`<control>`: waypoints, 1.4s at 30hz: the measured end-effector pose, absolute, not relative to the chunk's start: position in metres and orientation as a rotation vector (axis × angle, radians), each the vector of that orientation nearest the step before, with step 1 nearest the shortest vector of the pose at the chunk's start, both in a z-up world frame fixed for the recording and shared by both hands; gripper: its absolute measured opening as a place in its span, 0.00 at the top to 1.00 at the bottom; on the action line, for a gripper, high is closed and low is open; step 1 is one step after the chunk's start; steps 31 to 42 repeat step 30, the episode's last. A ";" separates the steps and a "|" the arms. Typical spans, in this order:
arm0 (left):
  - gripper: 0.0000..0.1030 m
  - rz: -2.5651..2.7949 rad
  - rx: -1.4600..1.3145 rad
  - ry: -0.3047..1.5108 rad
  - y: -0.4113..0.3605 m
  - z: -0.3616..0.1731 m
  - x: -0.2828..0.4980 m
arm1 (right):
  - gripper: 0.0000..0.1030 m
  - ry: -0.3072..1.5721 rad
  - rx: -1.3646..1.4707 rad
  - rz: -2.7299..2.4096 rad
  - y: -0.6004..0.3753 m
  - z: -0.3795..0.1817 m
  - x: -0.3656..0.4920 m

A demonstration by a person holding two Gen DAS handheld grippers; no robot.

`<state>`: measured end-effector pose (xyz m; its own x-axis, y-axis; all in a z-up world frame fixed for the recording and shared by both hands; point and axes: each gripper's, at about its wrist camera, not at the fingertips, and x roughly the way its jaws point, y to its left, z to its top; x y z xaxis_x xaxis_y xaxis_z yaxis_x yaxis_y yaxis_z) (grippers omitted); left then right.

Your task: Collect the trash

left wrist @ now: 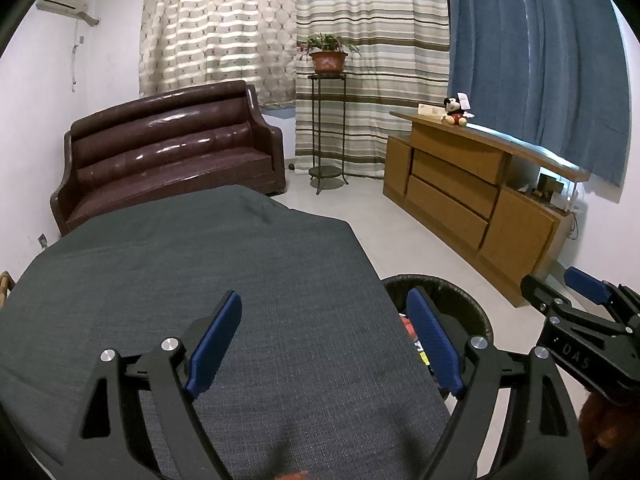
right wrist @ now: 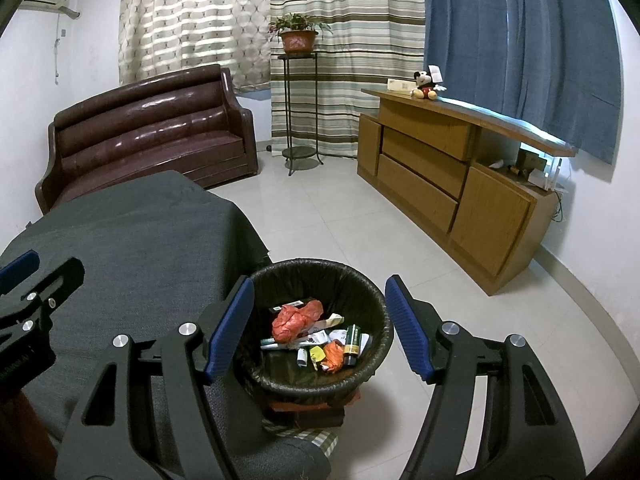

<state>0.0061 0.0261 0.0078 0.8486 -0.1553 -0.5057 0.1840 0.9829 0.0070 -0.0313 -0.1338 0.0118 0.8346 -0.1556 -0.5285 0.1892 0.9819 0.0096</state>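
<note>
A black-lined trash bin stands on the floor beside the table and holds trash: a red crumpled bag, paper scraps, an orange wrapper and a small dark green bottle. My right gripper is open and empty, hovering above the bin. My left gripper is open and empty above the dark grey tablecloth, with no trash seen on it. The bin's rim shows at the table's right edge in the left wrist view, and so does the right gripper.
A brown leather sofa stands behind the table. A metal plant stand with a potted plant is by the curtains. A wooden cabinet with a Mickey Mouse toy runs along the right wall. White tiled floor lies between.
</note>
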 end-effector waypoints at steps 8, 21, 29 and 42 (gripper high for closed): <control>0.18 -0.184 0.051 0.525 0.022 0.010 0.002 | 0.35 0.554 0.063 -0.182 -0.133 0.012 -0.031; 0.18 -0.219 0.051 0.539 0.017 0.009 0.002 | 0.35 0.555 0.061 -0.183 -0.132 0.012 -0.032; 0.18 -0.187 0.050 0.587 0.024 0.004 0.011 | 0.35 0.562 0.056 -0.180 -0.130 0.008 -0.035; 0.18 -0.189 0.047 0.597 0.025 0.003 0.012 | 0.35 0.564 0.054 -0.180 -0.129 0.007 -0.036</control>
